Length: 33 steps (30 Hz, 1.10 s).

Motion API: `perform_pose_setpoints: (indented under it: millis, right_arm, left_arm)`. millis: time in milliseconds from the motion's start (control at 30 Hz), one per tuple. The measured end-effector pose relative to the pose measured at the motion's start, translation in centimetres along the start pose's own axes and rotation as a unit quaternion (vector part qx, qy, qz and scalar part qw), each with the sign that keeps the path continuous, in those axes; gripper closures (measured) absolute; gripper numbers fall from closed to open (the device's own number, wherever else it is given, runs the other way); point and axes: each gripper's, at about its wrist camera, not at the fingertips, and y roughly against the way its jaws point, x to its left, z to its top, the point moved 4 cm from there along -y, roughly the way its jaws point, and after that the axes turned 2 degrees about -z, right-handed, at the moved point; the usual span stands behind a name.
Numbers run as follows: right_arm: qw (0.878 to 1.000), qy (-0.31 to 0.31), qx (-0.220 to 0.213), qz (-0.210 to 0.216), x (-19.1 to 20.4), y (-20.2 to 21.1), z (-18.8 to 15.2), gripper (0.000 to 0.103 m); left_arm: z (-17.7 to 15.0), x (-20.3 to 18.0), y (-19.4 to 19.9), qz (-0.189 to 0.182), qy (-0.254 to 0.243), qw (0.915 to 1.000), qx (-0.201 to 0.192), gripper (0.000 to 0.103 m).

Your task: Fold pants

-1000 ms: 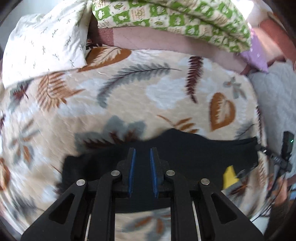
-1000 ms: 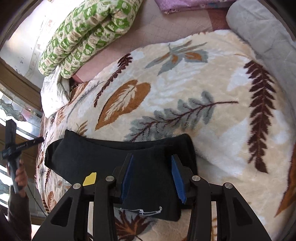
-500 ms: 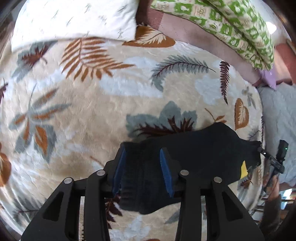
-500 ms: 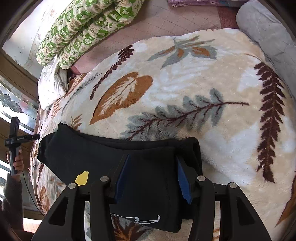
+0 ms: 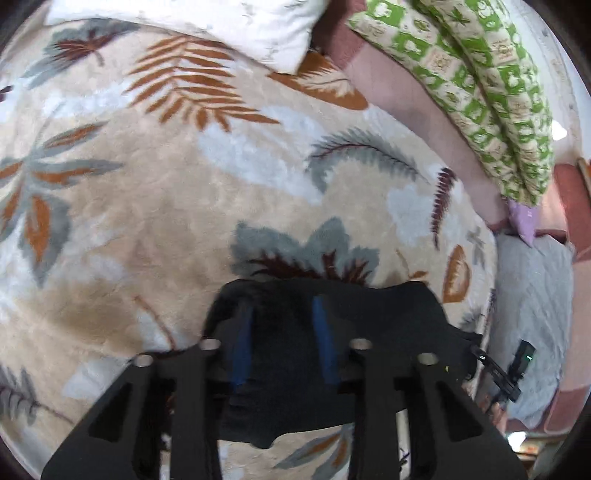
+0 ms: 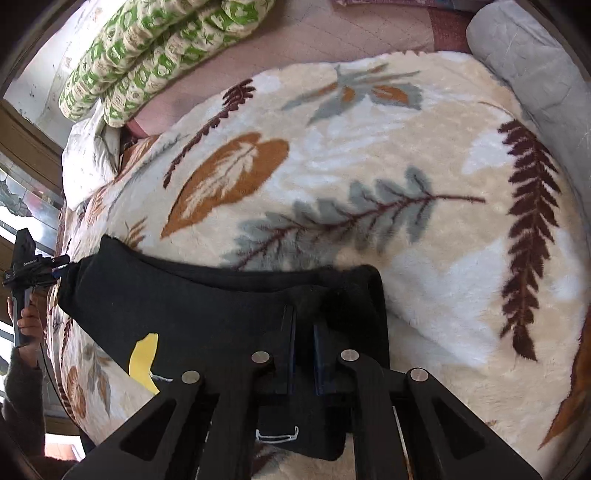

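Observation:
Black pants [image 6: 192, 299] lie in a long band on a cream leaf-patterned blanket [image 6: 369, 177]. They carry a yellow patch [image 6: 142, 356] and a white hanging loop [image 6: 277, 435]. My right gripper [image 6: 303, 325] is shut on the pants' right end. In the left wrist view the pants [image 5: 399, 317] run to the right. My left gripper [image 5: 282, 306] is open, its blue-padded fingers [image 5: 323, 332] astride the pants' left end. The right gripper [image 5: 495, 369] also shows there, far right.
A green patterned quilt [image 5: 480, 74] and a white pillow [image 5: 229, 22] lie at the head of the bed. A grey quilted blanket [image 6: 524, 62] lies at the right. The left gripper [image 6: 29, 266] shows by the bed's left edge.
My right gripper has closed on the pants' right end. My left gripper opened from nearly shut and shifted left to the pants' left end.

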Motion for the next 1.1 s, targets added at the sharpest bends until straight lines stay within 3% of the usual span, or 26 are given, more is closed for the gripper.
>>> perform_pose_setpoints:
  millis: [67,200,300,433,567,667,733,800,867,933,1033,1100]
  right_arm:
    - [1.0,0.009,-0.005,-0.008,0.2,0.4,-0.1,0.096]
    - [0.999,0.014,-0.035,-0.006,0.5,2.9,0.7,0.096]
    - [0.999,-0.001,-0.046,-0.015,-0.6,3.9,1.5,0.096]
    - [0.999,-0.013,-0.027,-0.029,-1.8,2.3,1.1,0.096]
    - [0.999,-0.031,-0.022,-0.026,-2.7,0.9,0.5,0.096]
    - [0.999,-0.04,-0.028,-0.023,-3.0,0.6,0.3,0.097]
    - [0.998,-0.051,-0.026,-0.019,-3.1,0.6,0.3,0.095]
    - [0.998,-0.056,-0.03,-0.017,-2.7,1.3,0.5,0.088]
    - [0.997,-0.054,-0.038,-0.033,-2.2,2.7,0.4,0.079]
    - [0.997,-0.056,-0.055,-0.027,-1.6,4.4,0.4,0.079]
    - [0.995,-0.048,-0.085,-0.011,0.7,7.4,0.5,0.07]
    - [0.995,-0.037,-0.088,0.001,2.6,8.2,0.4,0.057]
  left_arm:
    - [-0.6,0.8,0.4,0.011,0.016,0.9998,-0.006,0.089]
    - [-1.3,1.5,1.6,-0.002,0.031,0.9991,-0.03,0.089]
    - [-1.0,1.9,0.5,0.024,0.033,0.9988,-0.028,0.089]
    - [-0.9,2.5,-0.5,0.05,0.027,0.9978,-0.033,0.089]
    - [-1.2,2.5,-1.5,0.087,-0.005,0.9957,-0.029,0.088]
    - [-1.7,2.6,-1.1,0.084,-0.013,0.996,-0.027,0.086]
    - [-2.0,2.9,-0.3,0.06,0.001,0.9981,-0.014,0.086]
    - [-2.5,3.2,1.2,0.043,0.013,0.999,-0.009,0.086]
    - [-2.8,3.4,3.3,0.053,0.006,0.9983,-0.025,0.086]
    - [-3.3,3.3,5.3,0.06,-0.004,0.9972,-0.046,0.085]
    - [-4.4,2.8,6.5,0.037,-0.01,0.998,-0.049,0.074]
    - [-5.1,2.3,5.8,0.028,-0.017,0.9988,-0.038,0.061]
